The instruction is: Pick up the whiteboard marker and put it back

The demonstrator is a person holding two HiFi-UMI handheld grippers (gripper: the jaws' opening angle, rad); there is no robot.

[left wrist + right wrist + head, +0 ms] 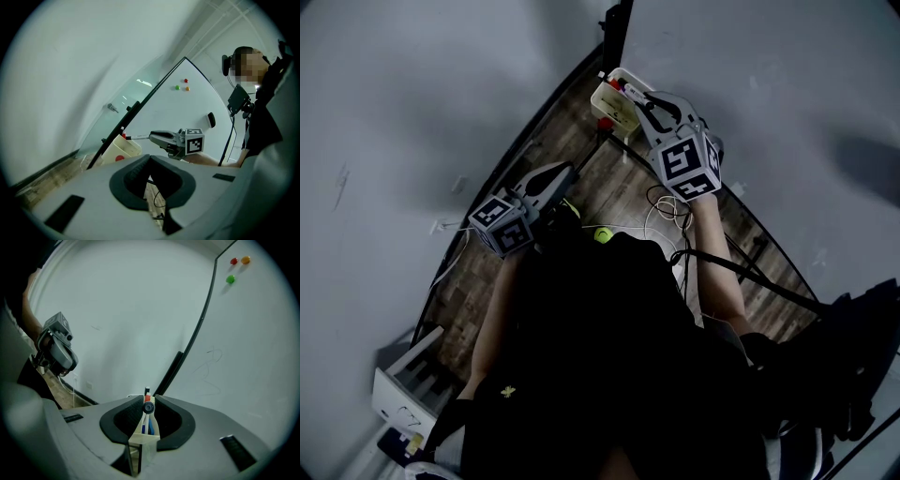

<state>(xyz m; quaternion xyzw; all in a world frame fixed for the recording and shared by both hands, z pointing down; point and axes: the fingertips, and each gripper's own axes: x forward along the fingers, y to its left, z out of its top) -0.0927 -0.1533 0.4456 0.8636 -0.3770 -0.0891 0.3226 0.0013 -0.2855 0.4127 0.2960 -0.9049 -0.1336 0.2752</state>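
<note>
Right hand-held gripper (148, 400), lower centre: clamped on whiteboard marker (147, 407), beside cream pen holder (140, 440). Left hand-held gripper (150, 159): jaws together, empty.

Head view looks steeply down — gripper views, along their jaws, share the whiteboard (187, 112).

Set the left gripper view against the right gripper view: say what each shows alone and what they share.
Only the left gripper view: the right gripper seen from outside, the eraser on the whiteboard, and the person.
Only the right gripper view: the left gripper, blue markers standing in the holder, and a faint scribble on the whiteboard.
Both: the whiteboard, its three magnets, the holder, and the marker pinched in the right gripper above the holder.
</note>
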